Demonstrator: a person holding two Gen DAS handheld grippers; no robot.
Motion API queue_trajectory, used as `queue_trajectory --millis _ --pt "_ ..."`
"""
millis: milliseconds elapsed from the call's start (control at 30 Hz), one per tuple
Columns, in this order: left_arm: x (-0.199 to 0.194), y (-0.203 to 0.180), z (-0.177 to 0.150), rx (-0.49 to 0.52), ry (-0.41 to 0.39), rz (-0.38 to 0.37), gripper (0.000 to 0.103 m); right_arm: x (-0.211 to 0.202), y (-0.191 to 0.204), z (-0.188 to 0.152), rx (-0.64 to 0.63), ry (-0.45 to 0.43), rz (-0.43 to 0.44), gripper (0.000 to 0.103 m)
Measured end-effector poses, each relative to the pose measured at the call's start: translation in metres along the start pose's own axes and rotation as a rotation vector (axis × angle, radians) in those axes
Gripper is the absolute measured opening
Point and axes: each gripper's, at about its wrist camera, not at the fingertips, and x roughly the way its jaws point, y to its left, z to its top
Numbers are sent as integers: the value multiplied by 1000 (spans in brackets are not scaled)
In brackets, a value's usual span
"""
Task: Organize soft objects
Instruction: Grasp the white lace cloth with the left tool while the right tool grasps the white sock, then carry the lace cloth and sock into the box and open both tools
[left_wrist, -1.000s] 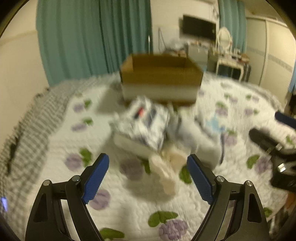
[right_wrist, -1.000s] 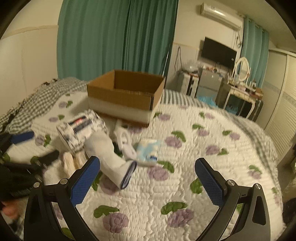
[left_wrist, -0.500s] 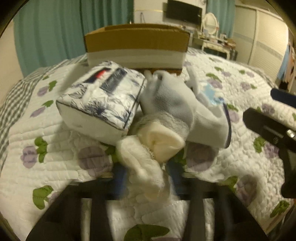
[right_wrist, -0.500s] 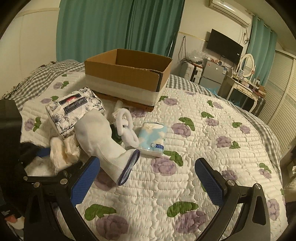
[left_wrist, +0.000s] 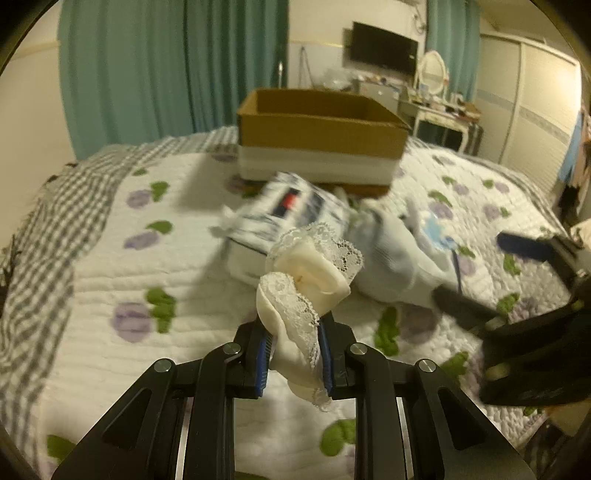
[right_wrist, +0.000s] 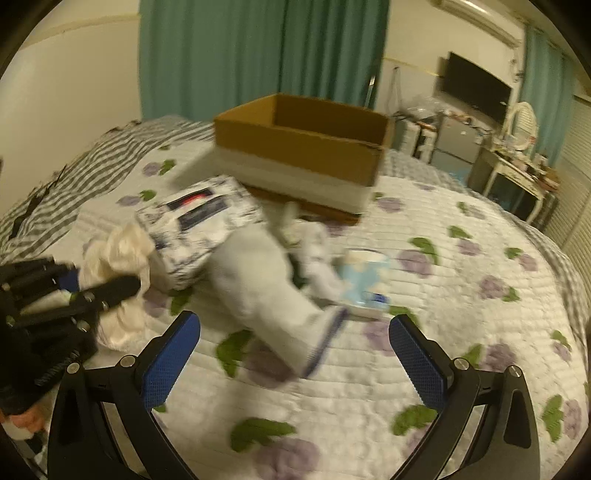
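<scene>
My left gripper (left_wrist: 293, 343) is shut on a cream lace-trimmed sock (left_wrist: 306, 280) and holds it above the quilt; it also shows in the right wrist view (right_wrist: 118, 254). My right gripper (right_wrist: 295, 343) is open and empty, just above a white sock with a blue cuff (right_wrist: 273, 295). A floral tissue pack (right_wrist: 199, 225) lies beside that sock, and a light blue packet (right_wrist: 364, 284) to its right. An open cardboard box (right_wrist: 299, 155) stands behind them on the bed; it also shows in the left wrist view (left_wrist: 321, 136).
The bed has a white quilt (right_wrist: 443, 295) with purple flowers and a grey checked blanket (left_wrist: 44, 229) along its left side. Teal curtains (right_wrist: 258, 55), a TV (right_wrist: 476, 92) and a dressing table (right_wrist: 517, 162) stand beyond the bed.
My left gripper dropped onto the cream lace sock, closed on it and lifted it off the quilt. My right gripper stayed open and moved closer to the white sock.
</scene>
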Motion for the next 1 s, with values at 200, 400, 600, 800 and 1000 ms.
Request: queue_trajectory --millis 200,400,600,800,1000 --pt "-4 19 3 -30 -7 18 21 47 26 10 3 96 42 91" --pt "-2 21 2 -25 2 12 21 64 35 6 -24 125 6 83" --pt "-6 16 2 -8 -8 2 21 60 23 7 12 107 -4 50" --pt "-14 13 5 -7 -24 10 21 23 20 6 26 59 52 43" --pt "-39 4 19 5 -74 17 21 -33 6 22 77 -40 105 42"
